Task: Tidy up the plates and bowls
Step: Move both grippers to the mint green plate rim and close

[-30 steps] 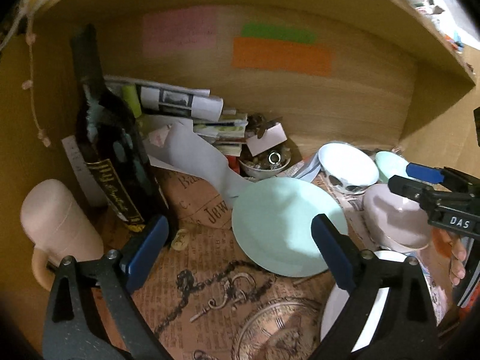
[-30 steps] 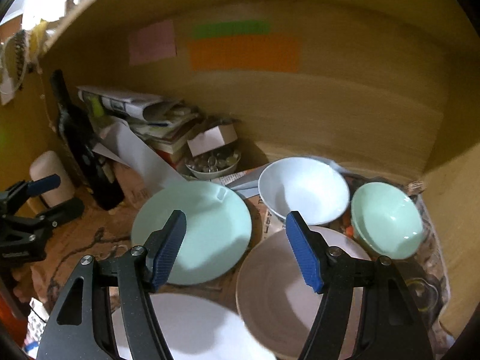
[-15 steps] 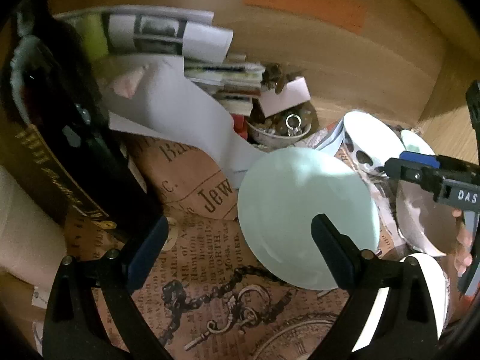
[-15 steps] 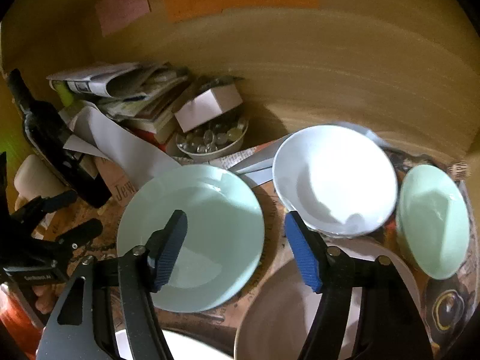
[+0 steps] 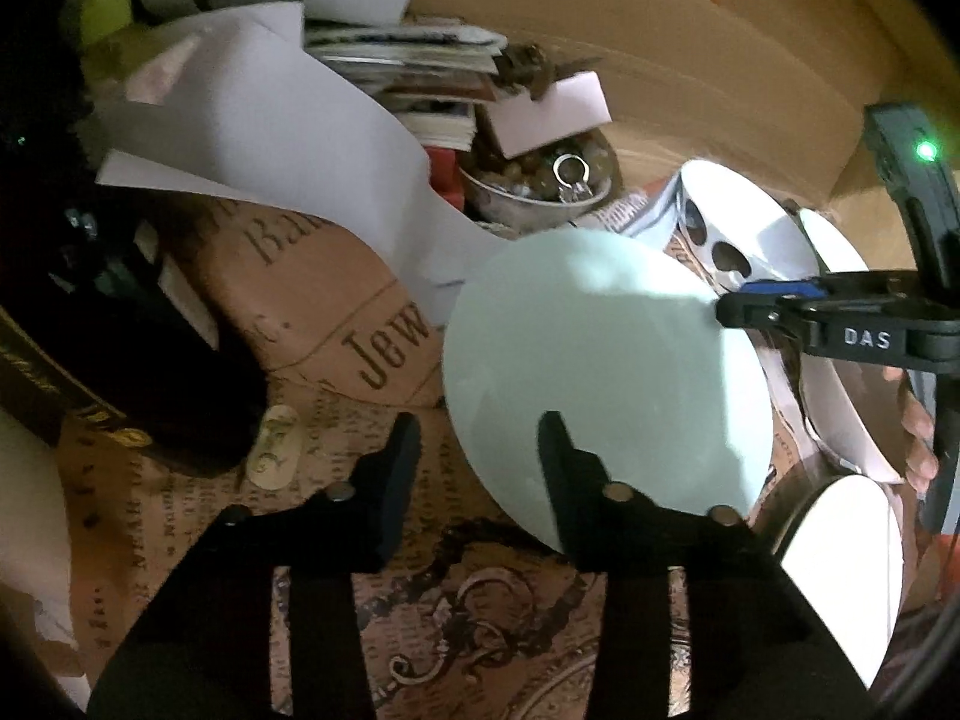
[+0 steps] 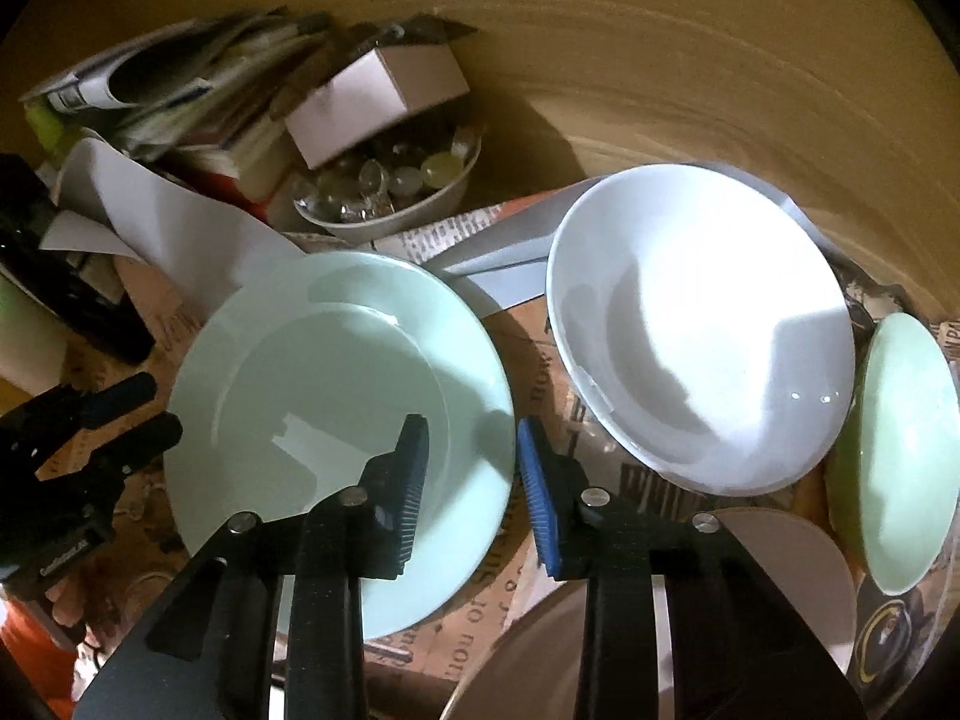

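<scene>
The mint-green plate [image 6: 336,414] lies flat on the printed newspaper-style liner [image 5: 336,336] at the middle of the shelf, and both tools are at its rim. The right hand-held gripper [image 6: 471,492] straddles the plate's near right edge, one finger over the plate and one outside it, jaws narrowed but with a gap showing; not clamped. The left hand-held gripper [image 5: 477,462] straddles the near left edge the same way, jaws parted, one finger over the plate, the other over the liner.

Just right of the plate sits the white bowl [image 6: 702,330], a thin strip of liner between them. Beyond it, at the far right, the green bowl [image 6: 900,456] tips on its side. A beige plate [image 6: 792,576] lies in the near right corner, under the gripper's frame, and a white plate [image 5: 840,564] shows at the left view's lower right.

Behind the plate: a small bowl of glass pebbles [image 6: 384,186], a stack of papers [image 6: 180,96], a curled white sheet [image 5: 288,138]. A dark bottle [image 5: 120,360] stands left. Wooden walls [image 6: 660,48] close the back.
</scene>
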